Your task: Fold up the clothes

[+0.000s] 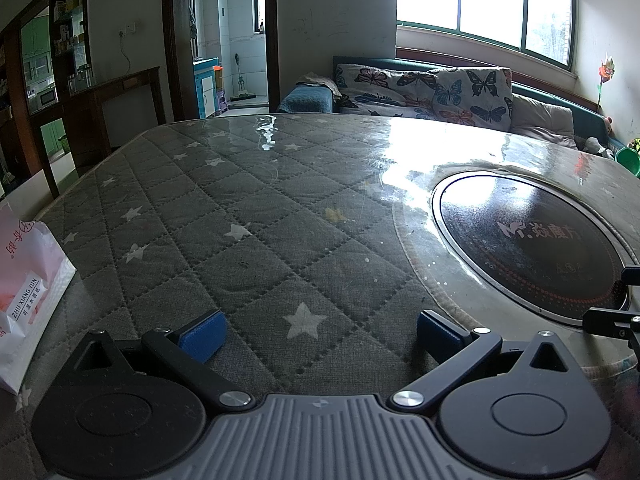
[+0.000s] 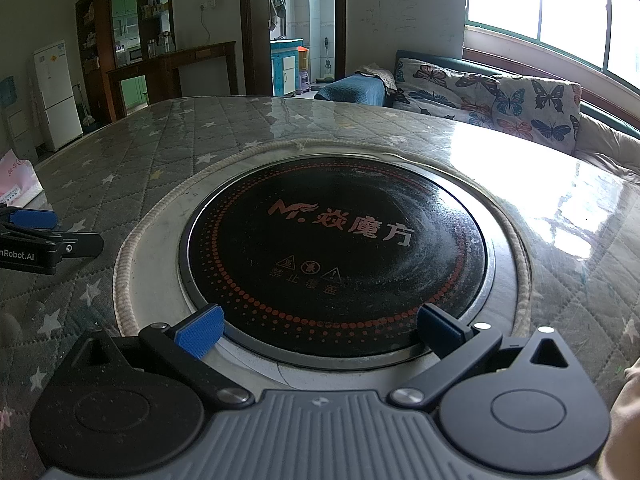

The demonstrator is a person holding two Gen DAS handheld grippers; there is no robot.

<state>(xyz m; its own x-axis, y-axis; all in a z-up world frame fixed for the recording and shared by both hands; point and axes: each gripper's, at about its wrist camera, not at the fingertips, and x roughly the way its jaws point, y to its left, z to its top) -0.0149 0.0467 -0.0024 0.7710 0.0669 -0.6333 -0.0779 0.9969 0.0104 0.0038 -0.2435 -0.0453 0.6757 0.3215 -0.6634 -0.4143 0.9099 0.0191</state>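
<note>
No garment shows in either view. My left gripper [image 1: 320, 330] is open, its blue pads [image 1: 202, 334] wide apart over the grey quilted star-pattern table cover [image 1: 240, 208], with nothing between them. My right gripper [image 2: 320, 330] is open too, with its blue pads [image 2: 200, 332] spread at the near rim of a black round cooktop [image 2: 336, 256] set into the table. The left gripper [image 2: 36, 236] appears at the left edge of the right wrist view, and part of the right gripper [image 1: 616, 316] at the right edge of the left wrist view.
A pink and white paper bag [image 1: 28, 292] stands at the table's left edge. A clear glossy sheet covers the quilted cloth. Behind the table are a sofa with butterfly cushions [image 1: 432, 92], a dark wooden shelf unit [image 1: 60, 92], a doorway [image 1: 228, 36] and bright windows [image 1: 480, 4].
</note>
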